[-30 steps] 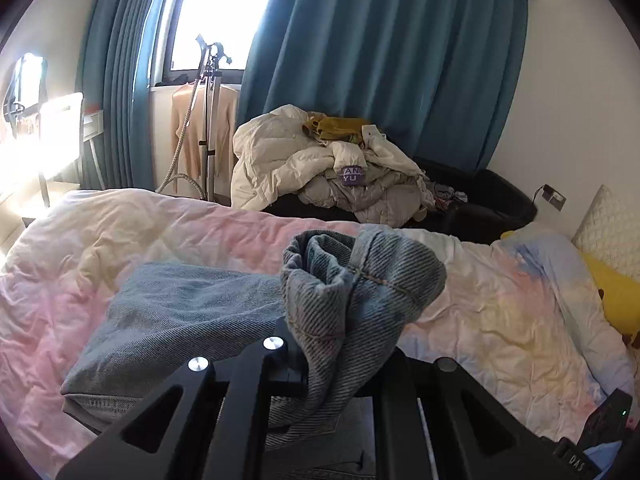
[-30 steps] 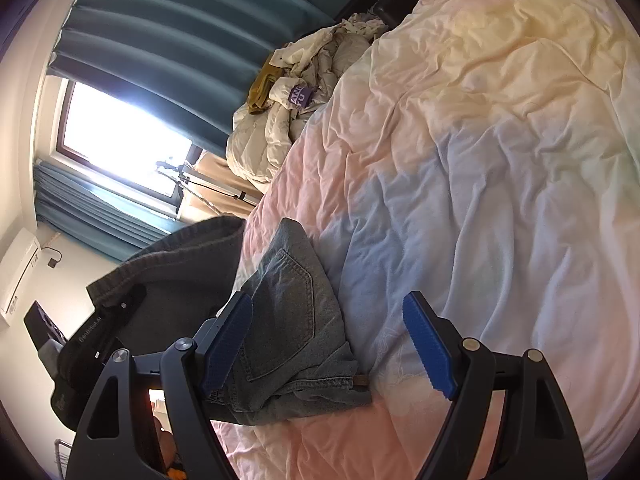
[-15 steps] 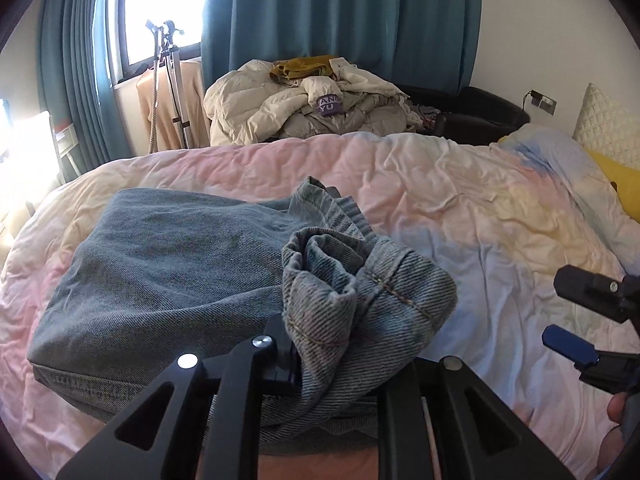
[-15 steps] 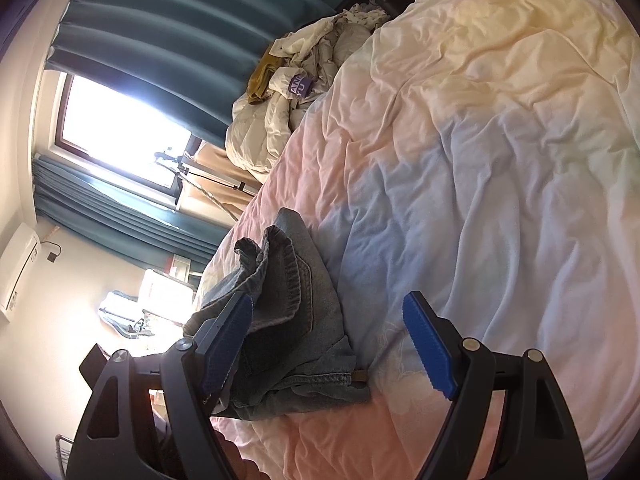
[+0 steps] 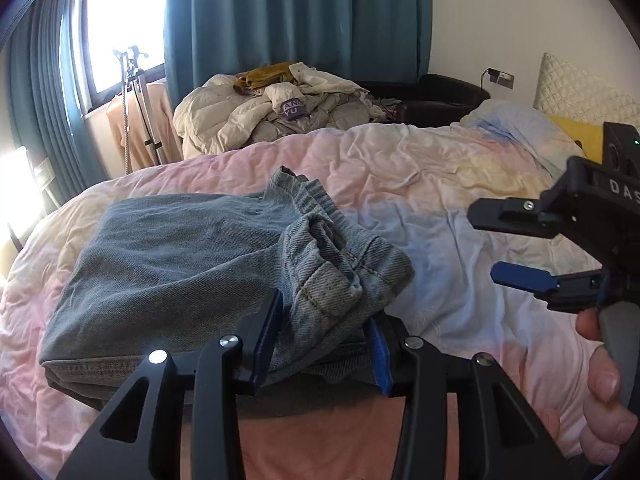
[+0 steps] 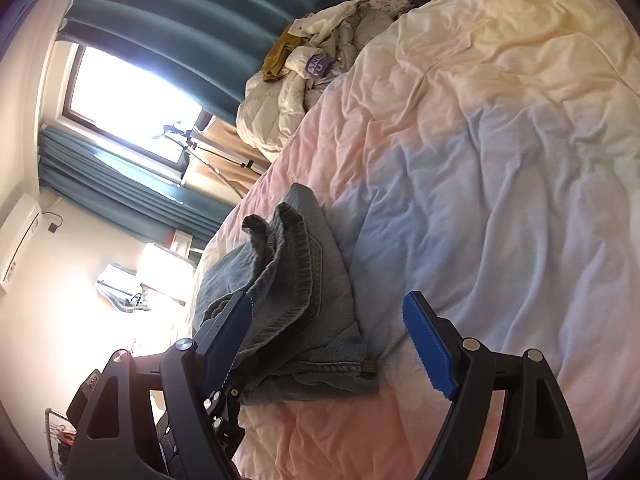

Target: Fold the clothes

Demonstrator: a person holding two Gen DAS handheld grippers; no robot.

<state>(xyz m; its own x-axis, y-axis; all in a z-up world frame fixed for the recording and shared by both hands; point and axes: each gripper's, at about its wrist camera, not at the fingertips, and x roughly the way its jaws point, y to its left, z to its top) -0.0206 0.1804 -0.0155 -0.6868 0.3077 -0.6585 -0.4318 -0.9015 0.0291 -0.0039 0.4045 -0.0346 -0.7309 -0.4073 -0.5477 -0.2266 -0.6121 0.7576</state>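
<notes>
The pastel duvet [image 5: 440, 184] in pink, blue and yellow covers the bed and fills the space ahead of both pairs of jaws, and a heap of pale jackets [image 5: 276, 108] lies beyond its far edge, in front of the teal curtain [image 5: 304, 16]. The folded blue jeans [image 5: 168, 264] lie on the duvet, and their bunched waistband end sits between the jaws of the left gripper [image 5: 320, 330], which stand partly apart with the blue pads beside the denim. The right gripper [image 6: 338, 342] has its jaws wide with nothing held, the jeans lying just ahead of its left jaw.
</notes>
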